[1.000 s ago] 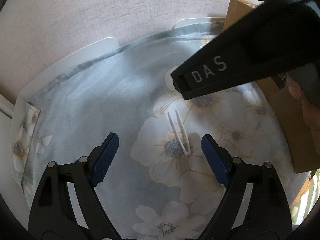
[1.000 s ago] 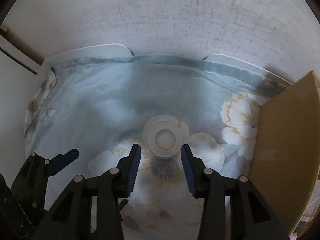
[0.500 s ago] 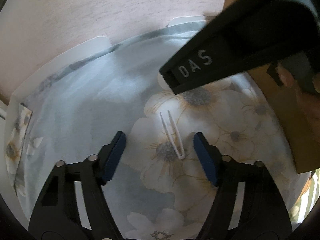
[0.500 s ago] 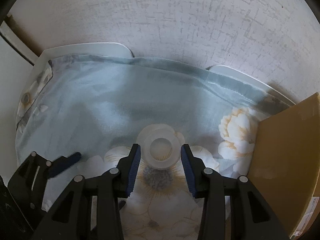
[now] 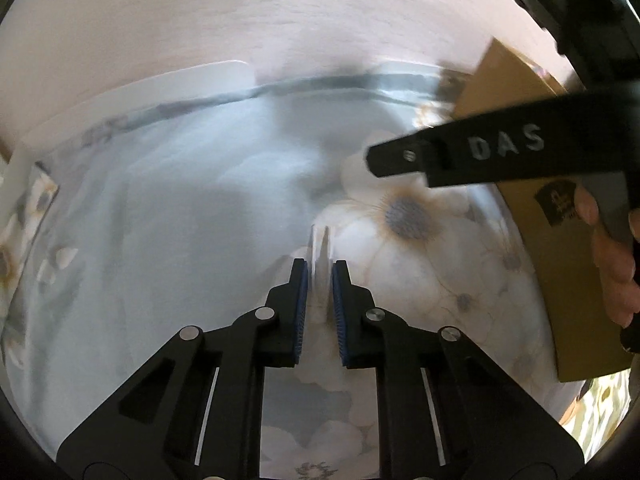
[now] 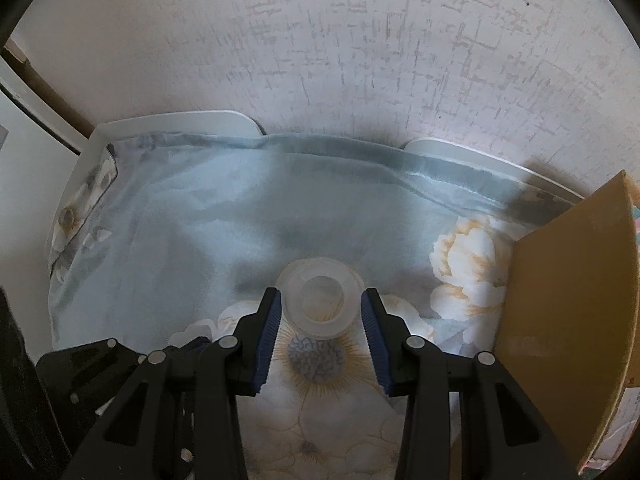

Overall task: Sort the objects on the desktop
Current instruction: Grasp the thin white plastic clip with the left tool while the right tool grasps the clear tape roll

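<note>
Left wrist view motion-blurred; white tweezers [image 5: 320, 254] smeared betw. pads, grip unclear. Cardboard box [image 6: 568, 312] cut by edge.

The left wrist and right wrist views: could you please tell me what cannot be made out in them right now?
- Left wrist view: motion blur smears the white tweezers; whether the left gripper actually pinches them is unclear.
- Left wrist view: the right gripper hides part of the cardboard box, and the print on the box is unreadable.
- Right wrist view: the tape roll is translucent, so contact with the gripper pads is unclear.
- Right wrist view: the box interior is hidden by its wall.
</note>
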A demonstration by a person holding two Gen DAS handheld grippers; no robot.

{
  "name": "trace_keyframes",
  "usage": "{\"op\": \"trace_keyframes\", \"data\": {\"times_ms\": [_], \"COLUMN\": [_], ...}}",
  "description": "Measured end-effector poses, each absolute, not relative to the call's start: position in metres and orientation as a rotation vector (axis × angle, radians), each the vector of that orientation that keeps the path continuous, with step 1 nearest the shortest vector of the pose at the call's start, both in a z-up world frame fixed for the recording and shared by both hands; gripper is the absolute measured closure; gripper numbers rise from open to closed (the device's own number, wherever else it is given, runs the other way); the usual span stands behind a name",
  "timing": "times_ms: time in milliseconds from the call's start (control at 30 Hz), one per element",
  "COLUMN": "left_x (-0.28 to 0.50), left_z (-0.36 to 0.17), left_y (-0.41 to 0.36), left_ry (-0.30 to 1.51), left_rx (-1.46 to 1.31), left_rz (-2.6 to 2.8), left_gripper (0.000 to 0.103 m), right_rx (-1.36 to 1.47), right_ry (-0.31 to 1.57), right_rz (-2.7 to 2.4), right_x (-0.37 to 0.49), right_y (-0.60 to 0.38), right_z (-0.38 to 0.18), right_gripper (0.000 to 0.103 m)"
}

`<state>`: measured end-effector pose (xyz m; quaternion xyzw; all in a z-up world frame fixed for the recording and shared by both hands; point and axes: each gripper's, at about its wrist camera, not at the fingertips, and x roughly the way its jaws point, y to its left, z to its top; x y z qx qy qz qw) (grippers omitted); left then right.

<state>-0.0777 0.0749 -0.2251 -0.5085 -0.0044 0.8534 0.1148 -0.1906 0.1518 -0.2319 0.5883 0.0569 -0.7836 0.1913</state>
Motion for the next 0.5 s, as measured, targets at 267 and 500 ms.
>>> {"op": "trace_keyframes", "data": {"times_ms": [267,500], "left_x": [-0.075,-0.064], "left_z": [-0.221,-0.222], "left_y": [0.034,0.033], "left_ry": [-0.127,-0.153], "left_rx": [-1.495,-1.527], "left_rz": [2.526,2.486], "left_gripper": [0.095,0.095], "right_rx": [1.63,1.621], "right_ry": [0.147,0.143], "right_rz": [-2.204,-2.21], "right_x": [-0.191,-0.186], "right_y": [0.156,0.15], "right_z": [-0.223,-0.219], "right_gripper": [0.065,0.065]}}
